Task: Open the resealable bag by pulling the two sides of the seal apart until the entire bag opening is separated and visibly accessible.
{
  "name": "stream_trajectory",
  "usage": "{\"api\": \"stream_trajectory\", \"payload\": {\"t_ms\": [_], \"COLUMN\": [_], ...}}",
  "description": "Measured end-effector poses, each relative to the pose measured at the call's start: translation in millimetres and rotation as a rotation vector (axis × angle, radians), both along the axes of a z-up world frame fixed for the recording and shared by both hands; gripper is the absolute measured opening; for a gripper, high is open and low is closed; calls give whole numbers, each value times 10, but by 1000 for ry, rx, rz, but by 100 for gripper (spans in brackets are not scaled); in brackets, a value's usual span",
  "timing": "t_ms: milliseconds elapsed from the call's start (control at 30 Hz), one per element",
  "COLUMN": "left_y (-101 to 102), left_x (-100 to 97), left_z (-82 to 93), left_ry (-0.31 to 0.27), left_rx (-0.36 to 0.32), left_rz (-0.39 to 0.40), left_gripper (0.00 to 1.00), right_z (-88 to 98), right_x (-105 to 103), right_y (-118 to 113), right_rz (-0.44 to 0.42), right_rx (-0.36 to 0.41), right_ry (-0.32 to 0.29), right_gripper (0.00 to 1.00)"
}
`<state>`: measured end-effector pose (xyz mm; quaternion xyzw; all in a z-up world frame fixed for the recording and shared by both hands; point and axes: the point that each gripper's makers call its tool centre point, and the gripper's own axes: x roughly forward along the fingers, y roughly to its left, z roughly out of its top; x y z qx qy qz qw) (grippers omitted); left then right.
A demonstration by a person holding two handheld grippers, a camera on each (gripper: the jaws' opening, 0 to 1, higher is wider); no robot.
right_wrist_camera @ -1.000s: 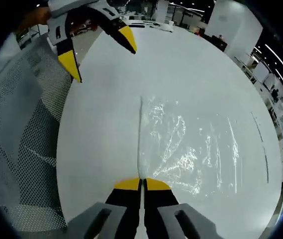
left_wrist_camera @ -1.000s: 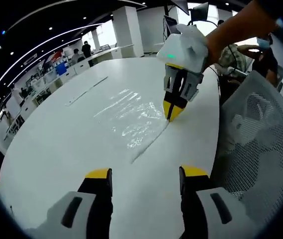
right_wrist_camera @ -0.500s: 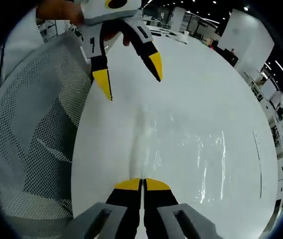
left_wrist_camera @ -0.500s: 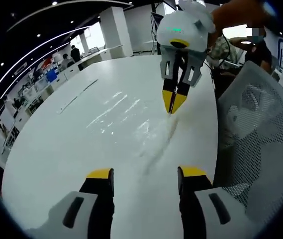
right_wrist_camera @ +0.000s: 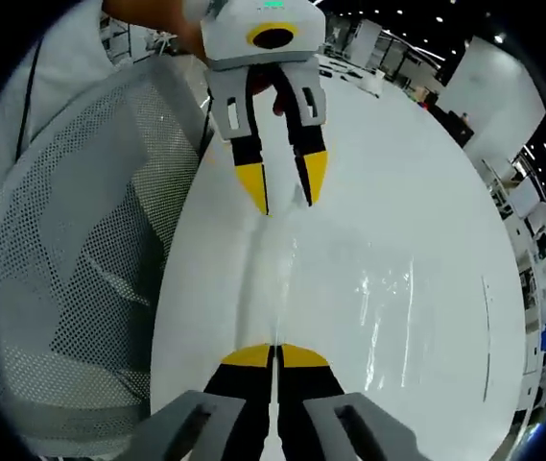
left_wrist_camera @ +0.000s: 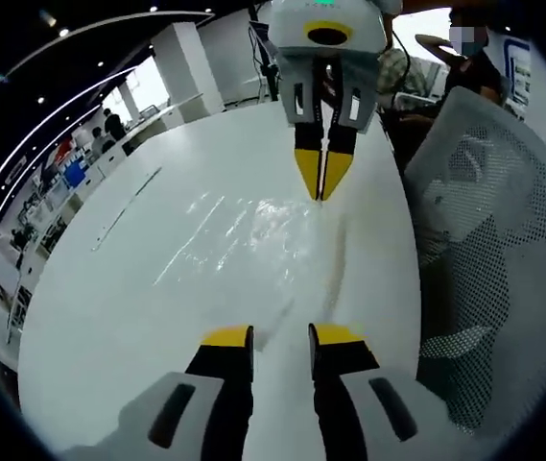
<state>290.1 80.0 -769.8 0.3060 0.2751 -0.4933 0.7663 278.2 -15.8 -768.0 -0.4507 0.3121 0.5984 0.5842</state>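
On the white table (left_wrist_camera: 109,288) | right gripper (right_wrist_camera: 274,351) fingers pinch bag (right_wrist_camera: 349,298) seal end | left gripper (left_wrist_camera: 280,333) fingers narrow, straddling the other end, not yet clamped | seal apparently unopened, pull-apart all left

Glossy clear plastic bag (right_wrist_camera: 368,298) (crinkled) on smooth table (right_wrist_camera: 416,173).

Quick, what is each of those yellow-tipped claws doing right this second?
Left gripper: open, jaws straddling the seal edge of the clear bag, not clamped yet.
Right gripper: shut on the bag's seal edge.

No legible text or labels.
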Motion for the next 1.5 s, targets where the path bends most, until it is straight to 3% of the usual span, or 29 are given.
{"api": "stream_trajectory", "payload": {"t_ms": [133,267,400,600,800,1233,1500], "left_y": [2,12,-2,-32,-65,-127,-167], "left_x": [-25,-63,-83,-120,-142,-131,-132], "left_z": [-26,-38,-32,-31,-3,104,140], "left_ry": [9,18,26,-13,-14,-12,-7], "left_rx": [6,6,-13,-2,-8,-28,-32], "left_rz": [-11,-33,-33,-86,-100,-104,-118], "left_gripper": [13,2,0,0,0,0,0], "right_z": [42,108,167,166,171,198,226], "right_x": [-14,-17,-5,1,-30,-111,-113], "right_y": [26,48,52,49,117,645,911], "right_rz": [6,27,6,-22,-64,1,-8], "right_rx": [12,28,48,54,97,182,234], "right_ry": [-5,-23,-17,-13,20,5,10], "right_gripper": [0,0,0,0,7,8,6]}}
